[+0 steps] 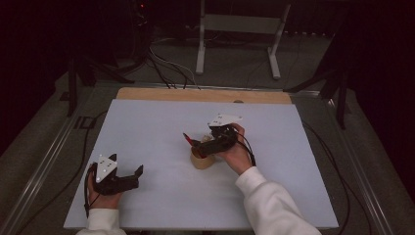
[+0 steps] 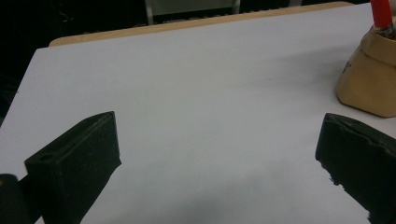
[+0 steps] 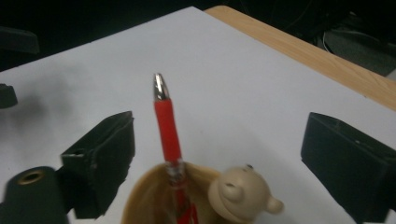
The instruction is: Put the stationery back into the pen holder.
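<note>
A: Two hand-held grippers are seen over the white tabletop (image 1: 147, 196). Nearest the person, the left hand-held gripper (image 1: 138, 173) is rested low on the tabletop, released, with nothing between its jaws.

B: And the right one?

A: The right hand-held gripper (image 1: 193, 143) is held farther out, just above the tan pen holder (image 1: 201, 159). Its jaws are spread wide to either side of the red pen (image 3: 167, 135), and no pad is pressed against it.

B: Where is the pen placed, then?

A: It is stood in the pen holder, tilted, with its silver tip (image 3: 159, 87) upward. A small bear figure (image 3: 242, 192) is set on the holder's rim, just beside the pen. The holder itself is stood near the middle of the tabletop.

B: Which step is judged to be in hand?

A: The placing of the pen is judged finished, and the release is being made. A clean withdrawal is called for next: the right hand-held gripper should be lifted away with its jaws kept wide, so that the leaning pen is not brushed and the holder is not tipped. Beyond the tabletop, a wooden edge (image 1: 195, 94) and cables on the floor (image 1: 166, 68) can be made out.
</note>
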Tool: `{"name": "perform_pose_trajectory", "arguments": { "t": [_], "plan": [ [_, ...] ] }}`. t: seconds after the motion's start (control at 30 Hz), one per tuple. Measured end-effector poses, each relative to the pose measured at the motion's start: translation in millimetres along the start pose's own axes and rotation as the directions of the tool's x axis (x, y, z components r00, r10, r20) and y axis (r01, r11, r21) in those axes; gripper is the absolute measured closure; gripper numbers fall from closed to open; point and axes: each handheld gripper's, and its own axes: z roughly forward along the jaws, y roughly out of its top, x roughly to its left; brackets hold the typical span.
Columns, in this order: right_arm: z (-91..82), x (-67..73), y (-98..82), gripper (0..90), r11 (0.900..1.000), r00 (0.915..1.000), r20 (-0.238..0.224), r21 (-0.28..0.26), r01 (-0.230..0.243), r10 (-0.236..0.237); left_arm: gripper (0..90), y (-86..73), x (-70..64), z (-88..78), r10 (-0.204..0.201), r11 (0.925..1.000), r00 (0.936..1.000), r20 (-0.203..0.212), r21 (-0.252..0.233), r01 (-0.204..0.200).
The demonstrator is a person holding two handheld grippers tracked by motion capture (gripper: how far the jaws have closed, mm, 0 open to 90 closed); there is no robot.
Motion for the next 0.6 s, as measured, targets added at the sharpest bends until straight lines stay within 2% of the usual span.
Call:
{"name": "perform_pose_trajectory", "arguments": {
  "t": [0.1, 0.33, 0.47, 0.6],
  "plan": [
    [-4.1, -4.5, -1.2, 4.0, 1.000, 0.9998, 0.018, 0.004, -0.012, 0.012, 0.3, 0.1, 0.2, -0.4, -0.001, 1.0000, 1.0000, 0.001, -0.001, 0.001],
    [-21.0, -17.2, -8.5, 0.0, 1.000, 0.9971, 0.071, 0.015, -0.027, 0.026, 0.3, 0.1, 0.8, -0.5, -0.006, 1.0000, 1.0000, 0.004, 0.001, 0.006],
    [-29.4, -24.0, -12.4, 0.0, 0.999, 0.9954, 0.087, 0.013, -0.042, 0.041, 0.3, 0.2, 0.8, -0.2, -0.008, 0.9999, 0.9999, 0.008, 0.007, 0.008],
    [-39.3, -31.1, -15.9, 0.0, 0.997, 0.9932, 0.085, 0.002, -0.080, 0.079, 0.3, 0.4, 1.5, -0.6, -0.012, 0.9999, 0.9999, 0.008, 0.005, 0.012]
  ]
}}
